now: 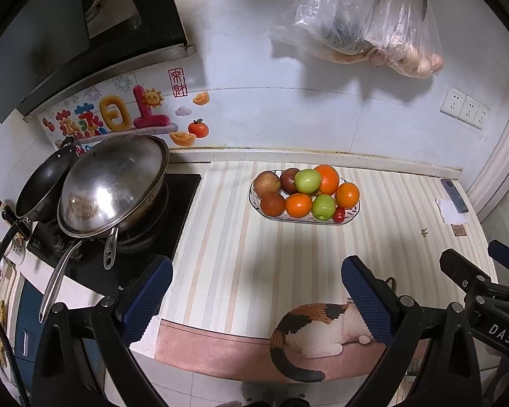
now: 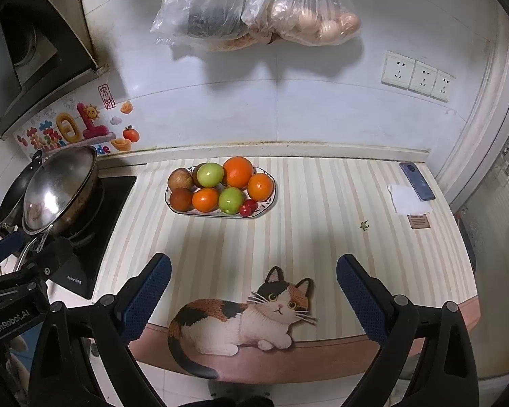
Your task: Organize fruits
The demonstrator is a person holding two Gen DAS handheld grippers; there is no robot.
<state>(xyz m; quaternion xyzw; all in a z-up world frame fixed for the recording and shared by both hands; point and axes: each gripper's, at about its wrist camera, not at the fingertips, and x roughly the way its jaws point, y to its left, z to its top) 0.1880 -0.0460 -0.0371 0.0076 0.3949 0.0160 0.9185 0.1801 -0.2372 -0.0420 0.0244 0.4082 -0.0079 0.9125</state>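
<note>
Both tools hang over the near edge of the striped worktop mat (image 2: 322, 237). The left gripper (image 1: 256, 291) is spread wide with nothing between its blue pads, and the right gripper (image 2: 252, 288) is likewise gaping and empty above the printed calico cat (image 2: 241, 318). Toward the back edge sits the oval patterned white plate (image 2: 270, 200), piled with oranges (image 2: 237, 171), green apples (image 2: 209, 174), brownish fruits (image 2: 180, 178) and small red ones (image 2: 247, 207). At the left end, a steel-lidded wok (image 1: 113, 183) sits on the stove.
</note>
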